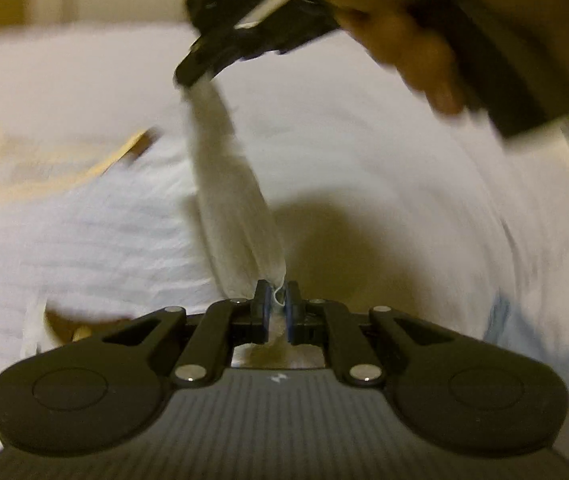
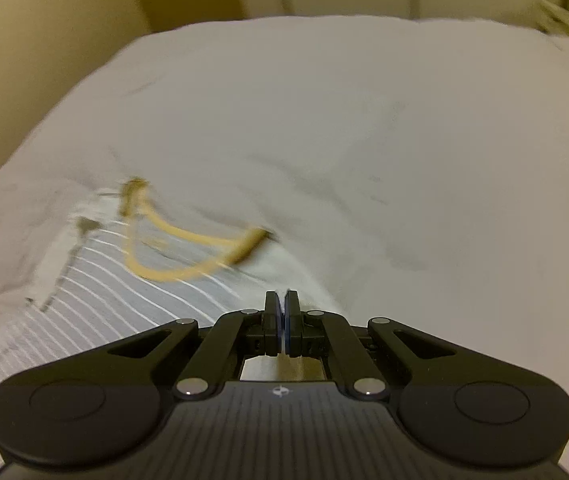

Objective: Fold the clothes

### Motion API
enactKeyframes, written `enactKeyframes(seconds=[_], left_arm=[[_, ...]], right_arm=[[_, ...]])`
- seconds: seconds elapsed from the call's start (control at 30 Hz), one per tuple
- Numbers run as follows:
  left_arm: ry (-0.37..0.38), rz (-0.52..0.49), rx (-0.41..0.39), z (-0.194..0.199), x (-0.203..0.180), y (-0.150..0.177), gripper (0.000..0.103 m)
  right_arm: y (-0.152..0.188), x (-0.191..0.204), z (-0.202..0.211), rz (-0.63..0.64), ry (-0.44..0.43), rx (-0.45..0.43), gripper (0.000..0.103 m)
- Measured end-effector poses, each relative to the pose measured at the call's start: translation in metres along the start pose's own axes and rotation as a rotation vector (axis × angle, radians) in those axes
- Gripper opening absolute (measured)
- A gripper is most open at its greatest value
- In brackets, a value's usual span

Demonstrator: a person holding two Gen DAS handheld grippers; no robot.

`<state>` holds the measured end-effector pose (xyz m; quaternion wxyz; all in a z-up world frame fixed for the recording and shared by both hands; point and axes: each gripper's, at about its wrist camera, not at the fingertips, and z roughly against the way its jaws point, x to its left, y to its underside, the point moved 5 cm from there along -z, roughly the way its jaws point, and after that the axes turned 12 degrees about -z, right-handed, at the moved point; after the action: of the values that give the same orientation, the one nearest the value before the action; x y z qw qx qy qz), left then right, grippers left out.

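So at the left of the left wrist view we've got the white ribbed shirt with the tan neckline trim [image 1: 84,216] spread out on the white bed sheet [image 1: 364,140], collar up toward the upper left. Moving to the middle, our left gripper [image 1: 277,304] has its blue-padded fingers pinched narrow on a bit of the shirt's edge, and the fabric runs as a taut white strip [image 1: 228,184] up to the right gripper [image 1: 192,76] at upper centre, which looks clamped on the other end. We reckon that stretch between the two is deliberate: keeping the edge straight so it lays over cleanly as a fold. The hand [image 1: 404,32] on that gripper fills the upper right, blurry.

In the right wrist view, the shirt [image 2: 124,300] sits lower left with the tan collar loop [image 2: 188,248], and bare sheet fills the right. The fingers at bottom centre are nearly closed with only a sliver between them; we can't really see fabric in there from this angle.
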<state>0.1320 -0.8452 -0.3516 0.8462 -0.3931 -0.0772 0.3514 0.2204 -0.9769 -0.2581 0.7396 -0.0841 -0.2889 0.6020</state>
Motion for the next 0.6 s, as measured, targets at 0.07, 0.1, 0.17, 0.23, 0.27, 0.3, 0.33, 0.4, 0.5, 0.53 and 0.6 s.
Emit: enactKeyframes(seconds=[0.07, 0.1, 0.17, 0.23, 0.27, 0.3, 0.33, 0.4, 0.5, 0.53, 0.6], left_arm=[[-0.007, 0.138, 0.020, -0.002, 0.021, 0.007, 0.006], [-0.001, 0.196, 0.025, -0.002, 0.029, 0.011, 0.006], [0.022, 0.310, 0.029, -0.002, 0.045, 0.019, 0.007], [0.054, 0.413, 0.028, -0.001, 0.056, 0.026, 0.007], [0.068, 0.458, 0.028, 0.000, 0.062, 0.029, 0.007], [0.074, 0.502, 0.026, 0.002, 0.067, 0.032, 0.007], [0.074, 0.526, 0.025, 0.003, 0.072, 0.035, 0.007], [0.068, 0.555, 0.028, 0.006, 0.078, 0.039, 0.007], [0.070, 0.564, 0.038, 0.006, 0.084, 0.043, 0.007], [0.077, 0.563, 0.042, 0.005, 0.085, 0.044, 0.008], [0.099, 0.563, 0.039, 0.007, 0.088, 0.046, 0.021]], right_arm=[[0.002, 0.024, -0.020, 0.073, -0.061, 0.005, 0.011], [0.003, 0.032, -0.026, 0.099, -0.079, -0.006, 0.018], [0.002, 0.038, -0.027, 0.109, -0.088, -0.038, 0.025], [0.007, 0.034, -0.023, 0.113, -0.078, -0.064, 0.029], [0.011, 0.030, -0.022, 0.118, -0.057, -0.064, 0.029], [0.016, 0.024, -0.022, 0.121, -0.038, -0.059, 0.029], [0.022, 0.016, -0.023, 0.116, -0.020, -0.044, 0.029], [0.037, 0.001, -0.028, 0.097, 0.014, 0.000, 0.029], [0.062, -0.013, -0.034, 0.088, 0.046, 0.055, 0.030], [0.071, -0.015, -0.037, 0.090, 0.046, 0.073, 0.030], [0.085, -0.015, -0.042, 0.125, 0.055, 0.097, 0.029]])
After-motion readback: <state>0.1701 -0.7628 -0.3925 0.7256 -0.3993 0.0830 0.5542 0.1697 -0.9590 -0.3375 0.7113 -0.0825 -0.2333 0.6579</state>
